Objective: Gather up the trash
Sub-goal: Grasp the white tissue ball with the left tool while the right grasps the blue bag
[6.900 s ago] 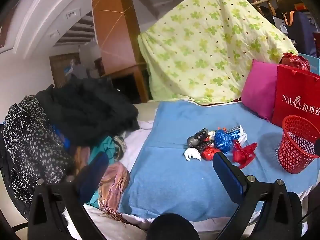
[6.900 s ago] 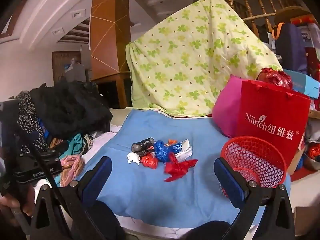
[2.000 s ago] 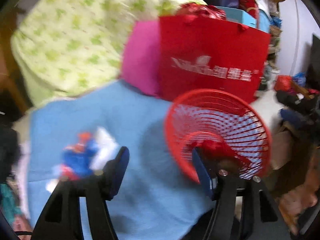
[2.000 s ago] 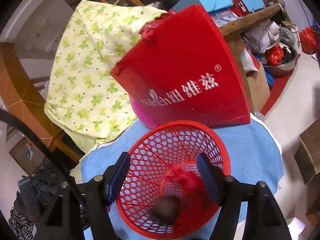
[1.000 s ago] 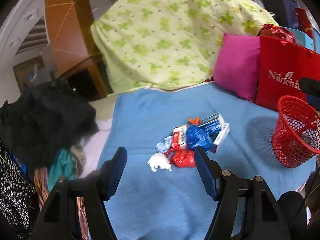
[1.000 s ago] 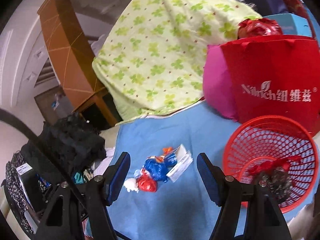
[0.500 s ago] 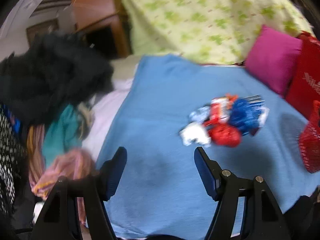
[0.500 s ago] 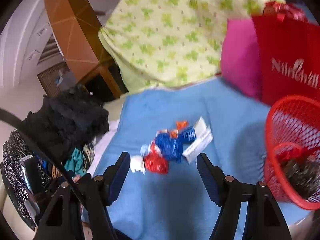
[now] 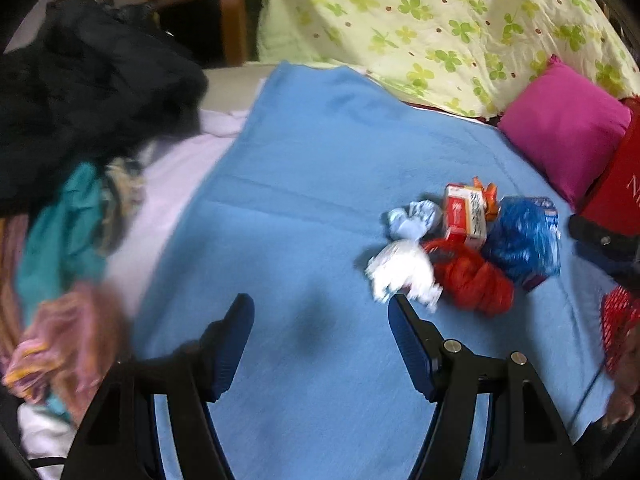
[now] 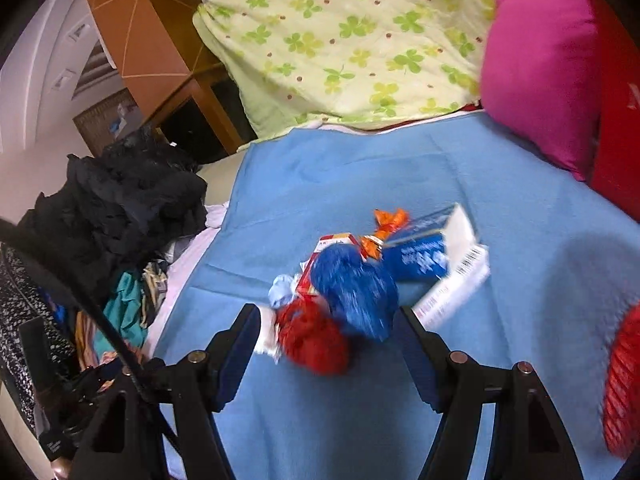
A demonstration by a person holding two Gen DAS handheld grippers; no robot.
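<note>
At the bottom of each wrist view, two blue-padded fingers are seen standing apart with nothing clamped between them. Under the left gripper [image 9: 320,312] only bare blue blanket [image 9: 304,208] is framed, and a crumpled white wad [image 9: 402,274] lies just beyond the tip of its right-hand finger. Between the spread fingers of the right gripper [image 10: 328,324], a crumpled red bag [image 10: 312,340] and a crumpled blue bag [image 10: 354,290] are lined up, lying on the blanket and not pressed by the pads.

The trash is gathered in one small heap on the blanket. Just behind the red bag, a pale blue wad [image 9: 414,220] and a small red-and-white carton [image 9: 464,216] are seen. An orange wrapper [image 10: 386,226] is set at the back of the heap, and a blue-and-white box [image 10: 436,258] rests to its right.

At the right edge, part of a red mesh basket [image 10: 622,396] is caught, with a red paper bag [image 10: 618,128] and a magenta cushion [image 10: 538,72] farther back. At the left, a pile of dark and coloured clothes [image 10: 128,200] is heaped. Behind everything, a clover-print quilt [image 10: 344,40] is draped.
</note>
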